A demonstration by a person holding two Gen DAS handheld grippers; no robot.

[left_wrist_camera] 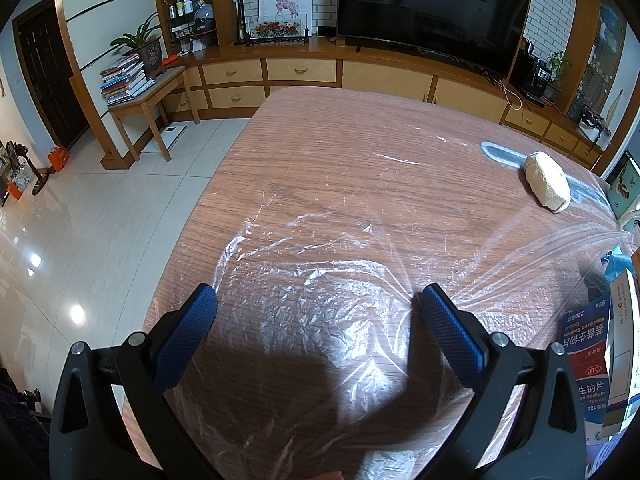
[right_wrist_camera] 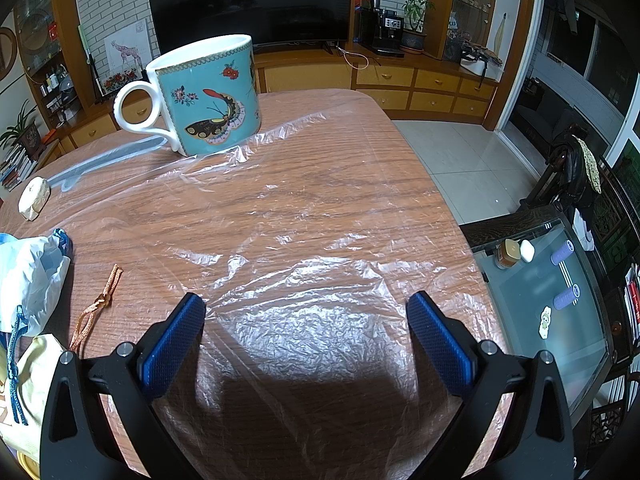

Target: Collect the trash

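A teal mug [right_wrist_camera: 208, 96] with a butterfly painted on it and a white ring handle stands upright at the far side of the wooden bench [right_wrist_camera: 100, 208], its base on the far edge of a clear plastic bag [right_wrist_camera: 312, 264]. Whether anything is in the mug cannot be told. To its left a small pale wrapped lump [right_wrist_camera: 34, 199] lies on the bare wood beside a grey strip [right_wrist_camera: 108, 158]; in the left wrist view the same lump [left_wrist_camera: 547, 181] sits far right.

At the near left of the right wrist view lie a crumpled white and blue bag [right_wrist_camera: 32, 276], an orange cord [right_wrist_camera: 96, 304] and a cream pouch [right_wrist_camera: 36, 380] with a blue drawstring. In the left wrist view, blue and white medicine boxes [left_wrist_camera: 592, 356] stand at the right edge of the bench.

The plastic bag [left_wrist_camera: 320, 300] is thin, transparent and heavily creased, spread flat over the middle and near part of the bench, catching white glare. Nothing can be seen inside it.

The left gripper [left_wrist_camera: 318, 300] hangs over the near part of the bag with its blue pads spread wide, holding nothing. The right gripper [right_wrist_camera: 306, 308] is likewise spread wide above the crinkled plastic, with nothing between its fingers.
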